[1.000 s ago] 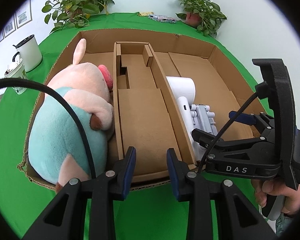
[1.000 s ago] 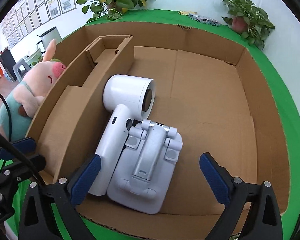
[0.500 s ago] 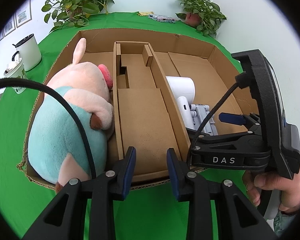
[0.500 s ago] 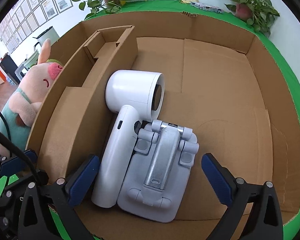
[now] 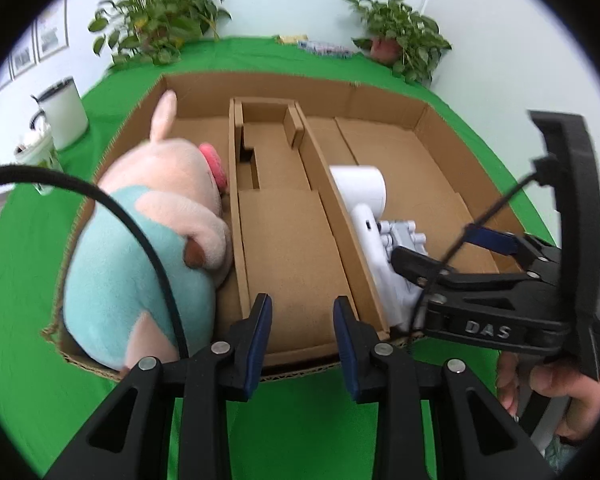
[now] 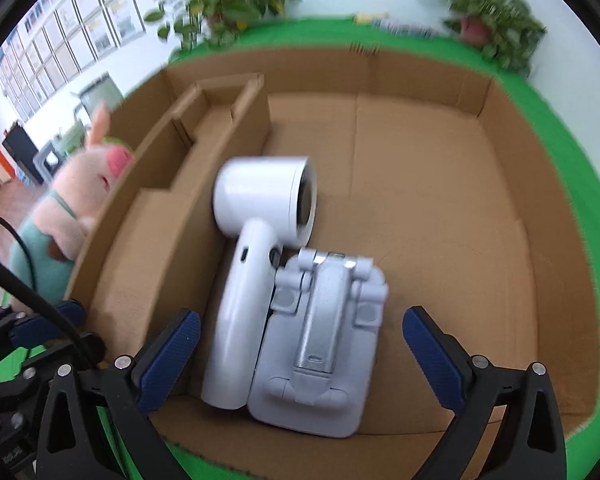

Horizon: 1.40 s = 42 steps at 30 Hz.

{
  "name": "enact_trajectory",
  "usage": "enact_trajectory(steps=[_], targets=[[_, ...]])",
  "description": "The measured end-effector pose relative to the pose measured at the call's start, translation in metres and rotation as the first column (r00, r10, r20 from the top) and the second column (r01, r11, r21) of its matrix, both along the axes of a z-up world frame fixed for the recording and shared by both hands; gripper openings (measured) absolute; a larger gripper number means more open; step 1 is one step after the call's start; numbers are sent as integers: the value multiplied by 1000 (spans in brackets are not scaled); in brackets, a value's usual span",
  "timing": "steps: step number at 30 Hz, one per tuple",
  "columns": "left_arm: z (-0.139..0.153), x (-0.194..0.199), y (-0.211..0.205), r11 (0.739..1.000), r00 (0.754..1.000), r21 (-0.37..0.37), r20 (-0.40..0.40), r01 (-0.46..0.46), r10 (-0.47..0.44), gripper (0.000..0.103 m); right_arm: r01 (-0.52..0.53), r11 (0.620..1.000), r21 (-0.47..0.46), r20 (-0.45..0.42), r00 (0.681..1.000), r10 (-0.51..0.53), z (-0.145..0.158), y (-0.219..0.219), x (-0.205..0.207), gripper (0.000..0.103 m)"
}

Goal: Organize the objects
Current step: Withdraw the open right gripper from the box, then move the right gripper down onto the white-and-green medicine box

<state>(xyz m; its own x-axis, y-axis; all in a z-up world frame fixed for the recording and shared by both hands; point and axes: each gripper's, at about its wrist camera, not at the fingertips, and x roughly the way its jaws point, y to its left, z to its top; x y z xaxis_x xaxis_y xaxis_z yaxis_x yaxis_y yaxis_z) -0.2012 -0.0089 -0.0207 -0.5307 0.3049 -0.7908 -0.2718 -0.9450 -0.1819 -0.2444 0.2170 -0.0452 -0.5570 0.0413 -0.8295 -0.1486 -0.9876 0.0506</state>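
Note:
A shallow cardboard box [image 5: 384,100] with a raised middle divider [image 5: 284,224] lies on the green table. A plush pig [image 5: 140,248] in a teal top lies in its left compartment. A white hair dryer [image 6: 256,248] and a grey-white folding stand [image 6: 320,344] lie side by side in the right compartment. My left gripper [image 5: 302,336] is open and empty over the box's near edge, in front of the divider. My right gripper [image 6: 300,356] is wide open and empty, its fingers either side of the dryer handle and stand, just above them.
Potted plants [image 5: 160,28] [image 5: 404,44] stand at the table's far edge. A white kettle [image 5: 62,114] and a cup [image 5: 36,156] stand off to the left. The right half of the right compartment [image 6: 440,200] is bare cardboard.
My right gripper dipped forward over the dryer and stand, then drew back and up a little; both views are blurred by motion now. The left gripper has barely moved. The objects lie where they were.

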Motion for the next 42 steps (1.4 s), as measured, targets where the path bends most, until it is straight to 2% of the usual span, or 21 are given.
enact_trajectory(steps=[1, 2, 3, 5, 7, 11, 15, 19, 22, 27, 30, 31, 34, 37, 40, 42], targets=[[7, 6, 1, 1000, 999, -15, -54, -12, 11, 35, 10, 1000, 26, -35, 999, -9, 8, 0, 8, 102], [16, 13, 3, 999, 993, -27, -117, -24, 20, 47, 12, 999, 41, -60, 998, -9, 14, 0, 14, 102], [23, 20, 5, 999, 986, -33, -166, -34, 28, 65, 10, 999, 51, -85, 996, -6, 20, 1, 21, 102], [39, 36, 8, 998, 959, -33, -280, -60, 48, 82, 16, 998, 62, -128, 992, -8, 30, 7, 39, 102], [50, 49, 12, 997, 935, -33, -350, -69, 53, 82, 13, 999, 37, -158, 987, -7, 34, 14, 60, 102], [47, 73, 21, 994, 920, -76, -390, -76, 41, 82, 12, 999, -36, -217, 976, -20, 35, 35, 124, 103], [26, 108, 27, 994, 908, -92, -418, -52, 9, 82, 4, 1000, 30, -249, 969, 3, 25, 43, 197, 103], [4, 126, 36, 995, 926, -96, -378, -28, -11, 82, 43, 997, 64, -197, 980, -30, 1, 58, 247, 103], [-7, 131, 42, 996, 948, -88, -318, -8, -20, 82, 78, 995, 58, -148, 987, -68, -15, 69, 257, 103], [-13, 135, 47, 997, 960, -80, -277, 17, -39, 82, 68, 998, 15, -116, 991, -66, -28, 69, 267, 99], [-11, 134, 43, 998, 965, -57, -261, 10, -25, 82, 24, 999, 33, -108, 994, -20, -32, 57, 267, 81], [-10, 134, 41, 999, 966, -48, -257, 6, -19, 82, 2, 999, 40, -103, 995, 2, -34, 51, 267, 66], [-6, 131, 34, 1000, 970, -16, -241, 15, -18, 82, -51, 998, 39, -112, 992, 55, -33, 33, 264, 65], [-4, 122, 29, 997, 983, 51, -178, 62, -52, 82, -126, 992, -10, -158, 980, 123, -25, 14, 270, 67], [-10, 110, 29, 980, 992, 166, -79, 111, -99, 82, -151, 989, 4, -208, 967, 148, -16, -2, 281, 102], [-18, 99, 33, 955, 990, 262, -4, 139, -143, 82, -170, 985, 13, -215, 962, 169, -12, -9, 289, 103]])
